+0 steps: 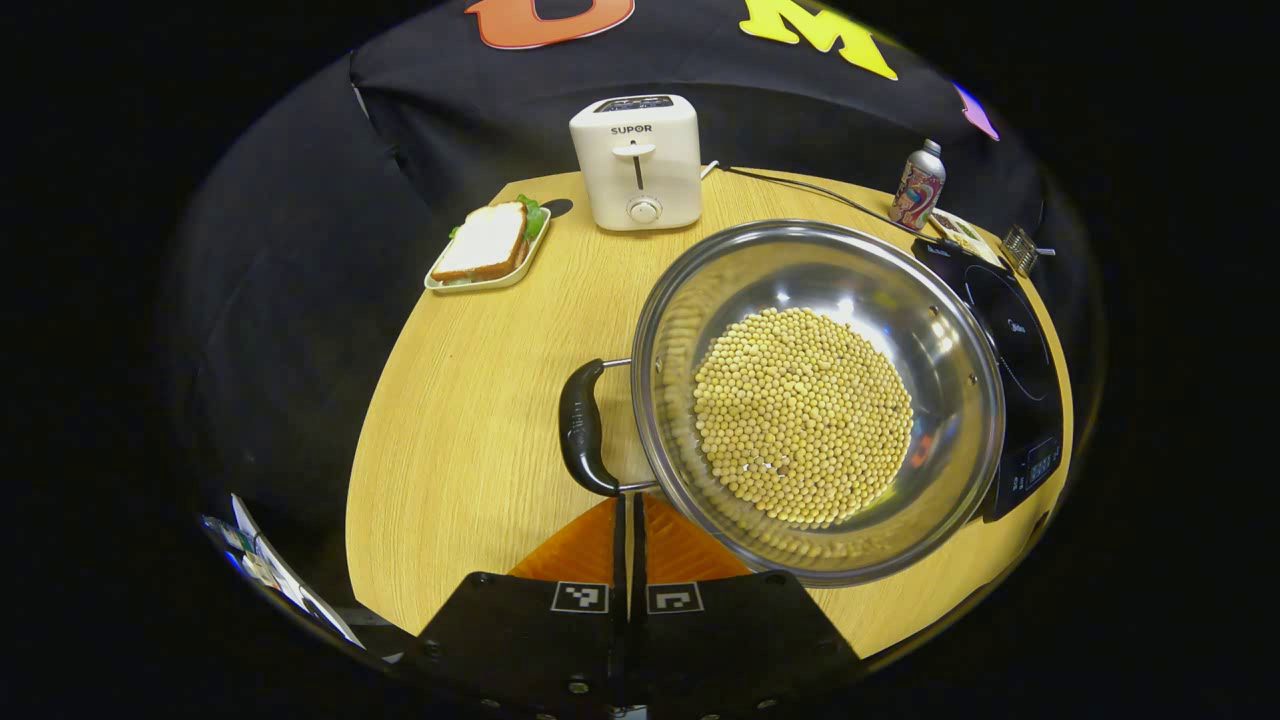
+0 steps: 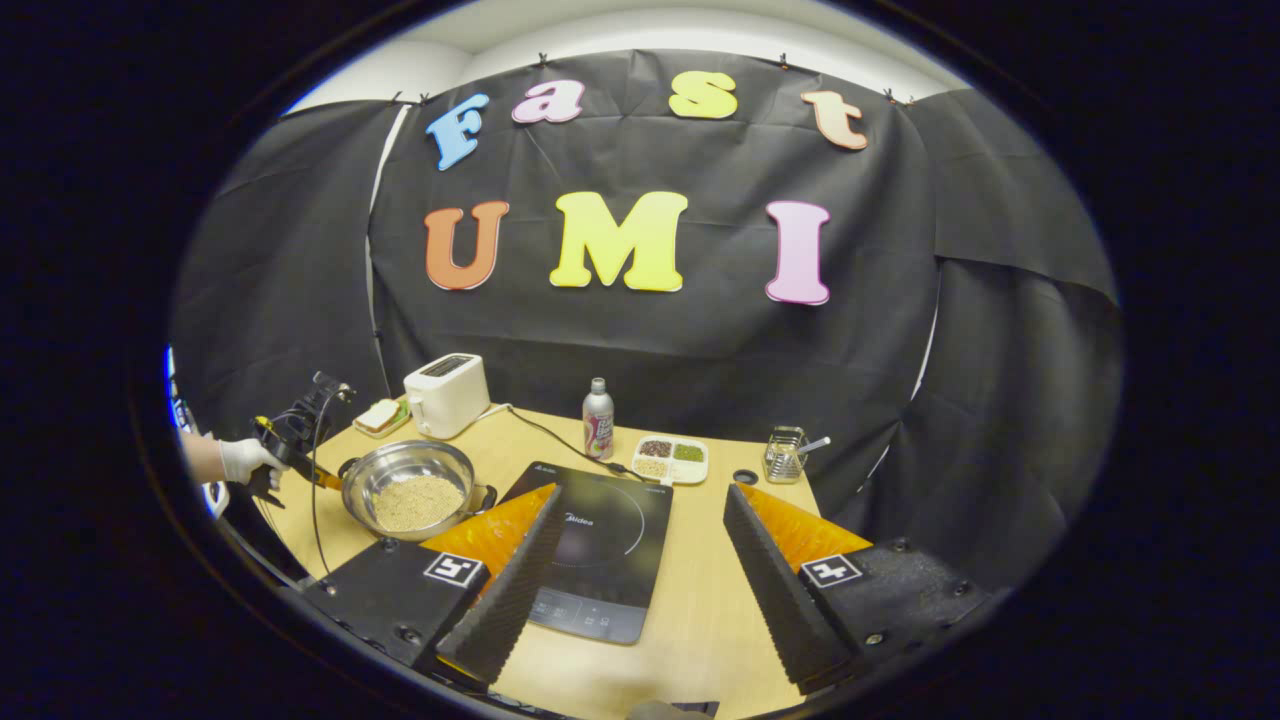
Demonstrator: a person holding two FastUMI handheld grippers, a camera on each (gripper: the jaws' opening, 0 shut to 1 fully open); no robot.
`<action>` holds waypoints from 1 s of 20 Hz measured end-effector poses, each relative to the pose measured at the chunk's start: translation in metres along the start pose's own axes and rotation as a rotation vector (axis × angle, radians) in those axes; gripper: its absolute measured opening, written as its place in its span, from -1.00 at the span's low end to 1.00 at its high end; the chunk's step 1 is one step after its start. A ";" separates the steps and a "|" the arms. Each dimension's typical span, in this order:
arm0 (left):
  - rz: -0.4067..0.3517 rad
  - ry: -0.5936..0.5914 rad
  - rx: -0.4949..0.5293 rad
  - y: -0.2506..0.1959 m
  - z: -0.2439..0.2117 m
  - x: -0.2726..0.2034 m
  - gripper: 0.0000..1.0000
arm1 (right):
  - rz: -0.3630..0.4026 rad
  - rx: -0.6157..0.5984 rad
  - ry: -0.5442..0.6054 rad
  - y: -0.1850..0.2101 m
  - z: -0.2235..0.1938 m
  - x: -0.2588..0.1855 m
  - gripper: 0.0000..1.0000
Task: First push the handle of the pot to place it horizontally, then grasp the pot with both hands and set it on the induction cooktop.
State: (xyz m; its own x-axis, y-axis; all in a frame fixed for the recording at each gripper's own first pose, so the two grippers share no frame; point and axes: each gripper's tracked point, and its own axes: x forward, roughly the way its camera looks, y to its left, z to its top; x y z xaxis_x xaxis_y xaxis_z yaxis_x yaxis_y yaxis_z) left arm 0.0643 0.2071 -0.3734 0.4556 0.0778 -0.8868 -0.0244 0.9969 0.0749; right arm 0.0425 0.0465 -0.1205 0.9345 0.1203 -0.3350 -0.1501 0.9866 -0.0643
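**Left claw closed at the pot's handle**

Black fingers of the left claw are sitting pressed together just below the pot's near handle, gripping nothing. Across the desk, the right claw is hanging wide apart over the induction cooktop. Beside that cooktop, the pot is resting on the wood, heavy with beans. Pushing the handle too briskly could be tipping beans out, or swinging the rim into the cooktop's edge

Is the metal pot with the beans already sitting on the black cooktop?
No, in the right gripper view the pot rests on the wooden table, beside the induction cooktop.
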 end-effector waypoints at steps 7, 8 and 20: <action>-0.023 -0.003 0.010 0.006 0.012 0.006 -1.00 | 0.002 0.001 0.019 0.015 -0.004 -0.003 1.00; -0.024 -0.005 0.016 0.007 0.013 0.007 -1.00 | 0.000 0.003 0.022 0.018 -0.005 -0.004 1.00; -0.027 -0.029 0.038 0.017 0.030 0.015 -1.00 | 0.017 -0.009 0.091 0.063 -0.024 0.015 1.00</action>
State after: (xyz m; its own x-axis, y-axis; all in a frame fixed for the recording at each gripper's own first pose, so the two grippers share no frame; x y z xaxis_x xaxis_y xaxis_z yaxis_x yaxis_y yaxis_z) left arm 0.0969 0.2253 -0.3716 0.4811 0.0499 -0.8752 0.0218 0.9974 0.0689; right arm 0.0389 0.1079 -0.1518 0.8986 0.1265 -0.4201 -0.1691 0.9834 -0.0656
